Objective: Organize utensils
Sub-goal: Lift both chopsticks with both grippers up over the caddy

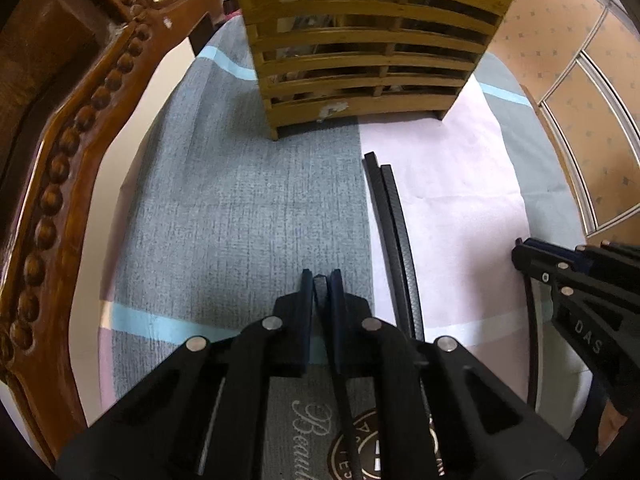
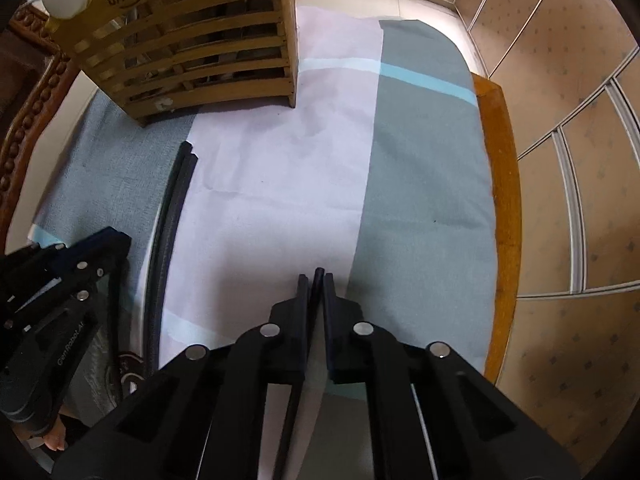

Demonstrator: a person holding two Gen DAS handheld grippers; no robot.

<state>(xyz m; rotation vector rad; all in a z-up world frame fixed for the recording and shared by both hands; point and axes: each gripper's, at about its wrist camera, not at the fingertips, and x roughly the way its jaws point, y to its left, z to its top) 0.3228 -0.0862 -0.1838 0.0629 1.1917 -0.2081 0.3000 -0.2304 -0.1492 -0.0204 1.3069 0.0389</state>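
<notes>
A slatted bamboo utensil holder [image 1: 368, 52] stands upright at the far side of the cloth; it also shows in the right wrist view [image 2: 192, 48]. Two black chopsticks [image 1: 394, 224] lie side by side on the cloth between the grippers, seen in the right wrist view too [image 2: 168, 224]. My left gripper [image 1: 322, 280] is shut on one black chopstick [image 1: 320, 286], held above the cloth. My right gripper [image 2: 316, 278] is shut on another black chopstick [image 2: 318, 276]. Each gripper shows in the other's view, the right one [image 1: 520, 250] and the left one [image 2: 120, 240].
A patchwork cloth [image 2: 280, 184] in grey, pink and light blue covers the wooden table [image 2: 500, 200]. A carved wooden chair back [image 1: 72, 152] stands at the left. Tiled panels [image 2: 580, 140] lie beyond the right table edge.
</notes>
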